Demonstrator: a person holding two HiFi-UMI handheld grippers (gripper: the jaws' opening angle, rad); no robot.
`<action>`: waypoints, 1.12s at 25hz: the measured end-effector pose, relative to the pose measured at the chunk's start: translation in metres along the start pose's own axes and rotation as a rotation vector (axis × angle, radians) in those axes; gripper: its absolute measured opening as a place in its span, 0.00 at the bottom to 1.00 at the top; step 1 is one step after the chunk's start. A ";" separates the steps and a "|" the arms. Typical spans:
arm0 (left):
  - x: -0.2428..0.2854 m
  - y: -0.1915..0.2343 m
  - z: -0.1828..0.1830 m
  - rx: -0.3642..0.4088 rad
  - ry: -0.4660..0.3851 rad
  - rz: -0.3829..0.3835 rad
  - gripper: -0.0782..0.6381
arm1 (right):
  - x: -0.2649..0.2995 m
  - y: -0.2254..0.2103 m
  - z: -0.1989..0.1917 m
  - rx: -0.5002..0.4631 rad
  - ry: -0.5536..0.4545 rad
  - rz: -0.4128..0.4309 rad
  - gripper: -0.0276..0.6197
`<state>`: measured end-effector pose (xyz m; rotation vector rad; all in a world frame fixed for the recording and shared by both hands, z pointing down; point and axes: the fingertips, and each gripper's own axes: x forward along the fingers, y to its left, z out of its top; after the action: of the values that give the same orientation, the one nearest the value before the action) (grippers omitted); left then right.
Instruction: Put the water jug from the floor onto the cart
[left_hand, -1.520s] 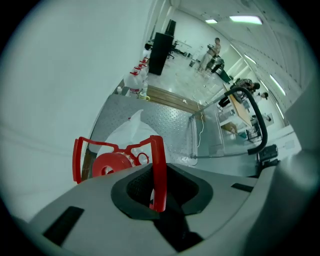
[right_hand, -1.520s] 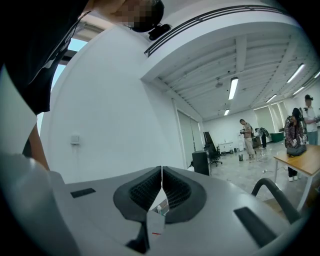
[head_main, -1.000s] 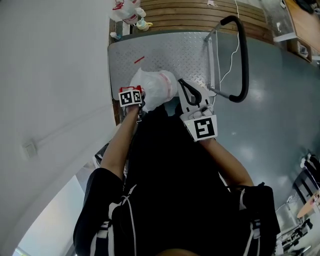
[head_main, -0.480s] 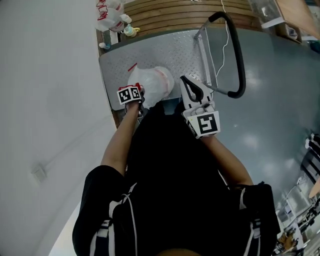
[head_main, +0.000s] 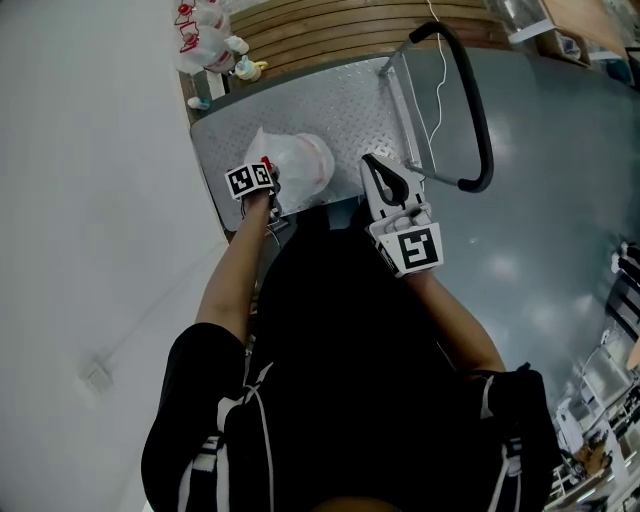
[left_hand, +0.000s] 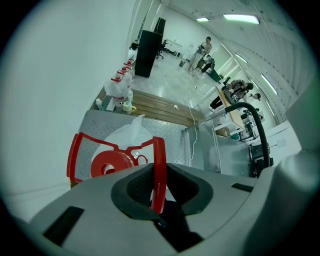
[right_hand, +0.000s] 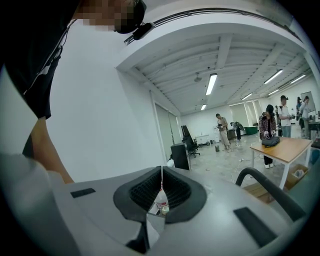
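Note:
The water jug (head_main: 298, 166) is translucent white with a red cap (left_hand: 107, 163) and a red carrying handle (left_hand: 158, 168). It is over the near left part of the cart's diamond-plate deck (head_main: 352, 112); whether it rests on the deck I cannot tell. My left gripper (head_main: 264, 186) points steeply down and is shut on the red handle, which runs between its jaws (left_hand: 159, 186) in the left gripper view. My right gripper (head_main: 376, 172) hovers to the right of the jug, near the cart's upright black push handle (head_main: 474, 104), apart from the jug, shut and holding nothing (right_hand: 161, 174).
A white wall runs along the left. Beyond the cart lie wooden planks (head_main: 352, 24) and several more jugs (head_main: 204, 38) by the wall. The grey floor (head_main: 560, 190) spreads to the right. People and a desk (right_hand: 281, 147) stand far off in the room.
My left gripper has carried the jug further onto the cart deck, up and to the left in the head view. The right gripper has barely shifted.

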<state>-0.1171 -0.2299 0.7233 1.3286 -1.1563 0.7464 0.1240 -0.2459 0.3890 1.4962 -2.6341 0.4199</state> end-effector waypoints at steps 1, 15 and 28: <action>0.000 0.002 0.005 0.010 0.000 0.000 0.21 | 0.002 0.003 -0.001 -0.001 0.003 0.001 0.07; 0.022 -0.040 0.018 0.081 0.045 -0.136 0.21 | 0.019 0.003 -0.007 -0.024 0.035 -0.045 0.07; 0.003 -0.065 0.026 0.125 -0.038 -0.217 0.21 | 0.017 0.010 -0.003 -0.026 0.021 -0.019 0.07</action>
<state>-0.0611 -0.2652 0.7007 1.5506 -0.9891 0.6452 0.1061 -0.2544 0.3937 1.4994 -2.5965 0.3958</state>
